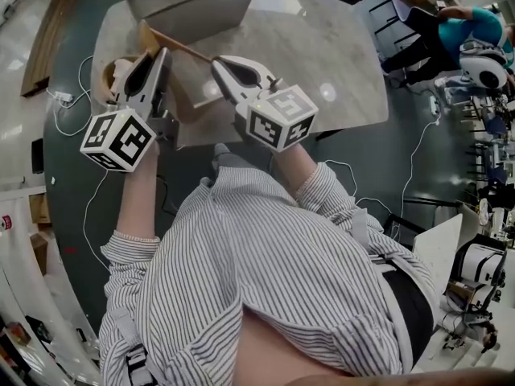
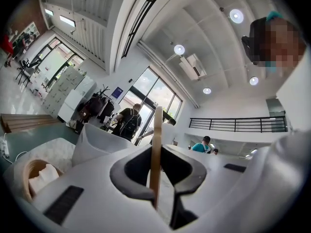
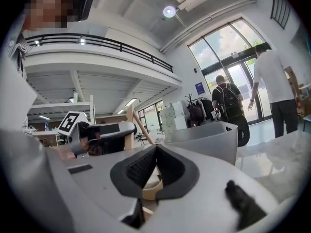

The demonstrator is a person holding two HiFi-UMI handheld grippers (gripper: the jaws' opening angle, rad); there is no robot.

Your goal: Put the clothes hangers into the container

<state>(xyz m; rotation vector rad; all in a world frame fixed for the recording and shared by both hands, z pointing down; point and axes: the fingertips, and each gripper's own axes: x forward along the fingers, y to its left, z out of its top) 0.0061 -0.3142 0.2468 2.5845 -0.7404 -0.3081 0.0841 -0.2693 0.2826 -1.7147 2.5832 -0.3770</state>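
A wooden clothes hanger [image 1: 181,48] hangs above the marble table [image 1: 338,63], held between both grippers. My left gripper [image 1: 163,55] is shut on one thin wooden bar of the hanger [image 2: 157,130], which stands upright between the jaws of that gripper [image 2: 156,188]. My right gripper [image 1: 219,63] is shut on another part of the hanger [image 3: 148,191], seen low between its pads. In the right gripper view the left gripper [image 3: 104,132] sits close at the left, with hanger wood [image 3: 130,123] beside it. The grey container [image 1: 193,2] stands just beyond both grippers.
A round wooden bowl [image 2: 29,171] with white pieces sits at the table's left. The container [image 3: 209,137] fills the middle distance in the right gripper view. People [image 3: 228,106] stand by the glass doors far behind. Cables [image 1: 68,99] trail off the table's left edge.
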